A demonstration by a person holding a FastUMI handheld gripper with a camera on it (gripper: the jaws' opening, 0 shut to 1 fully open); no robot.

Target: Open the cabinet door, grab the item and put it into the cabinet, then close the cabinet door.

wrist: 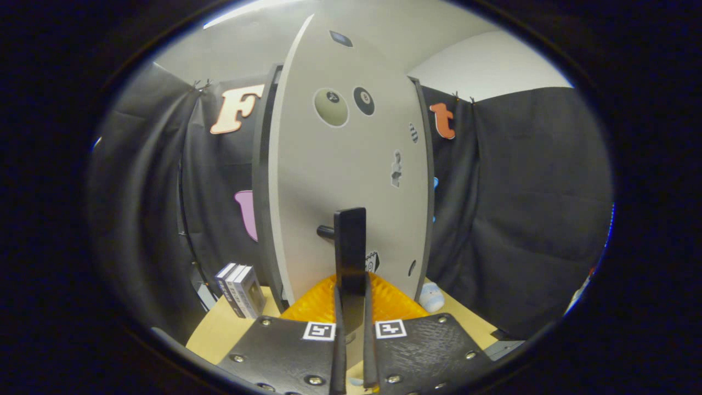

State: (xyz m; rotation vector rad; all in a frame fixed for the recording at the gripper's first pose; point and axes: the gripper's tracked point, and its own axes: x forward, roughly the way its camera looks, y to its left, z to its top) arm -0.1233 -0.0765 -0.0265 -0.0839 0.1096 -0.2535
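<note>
— How much room is there around the cabinet door (351, 181)?

— Not much. The pale door fills the space straight ahead of the gripper (351, 293), with the cabinet's dark frame (261, 186) showing as a thin edge along its left side and another along its right. I cannot tell whether the door is fully shut or slightly ajar. Beyond both edges hangs the black cloth wall (526, 208). At the foot of the door, the wooden table (219, 329) leaves a narrow strip on each side.

— Anything on those strips?

— Left of the door's lower corner stands a small stack of boxes (239, 289), close to the frame. Right of the door's lower corner sits a small pale blue item (431, 297), just beside the door, on the table.

— And the gripper?

— Its two fingers are nearly together, with a dark upright handle (350, 247) standing between them. The handle juts out from the lower part of the door on a short stub. The fingers appear to pinch its lower end, though whether both press on it I cannot tell.

— How is it held?

— Level, pointing squarely at the door, low against its bottom half. The person's hand is out of sight.
</note>
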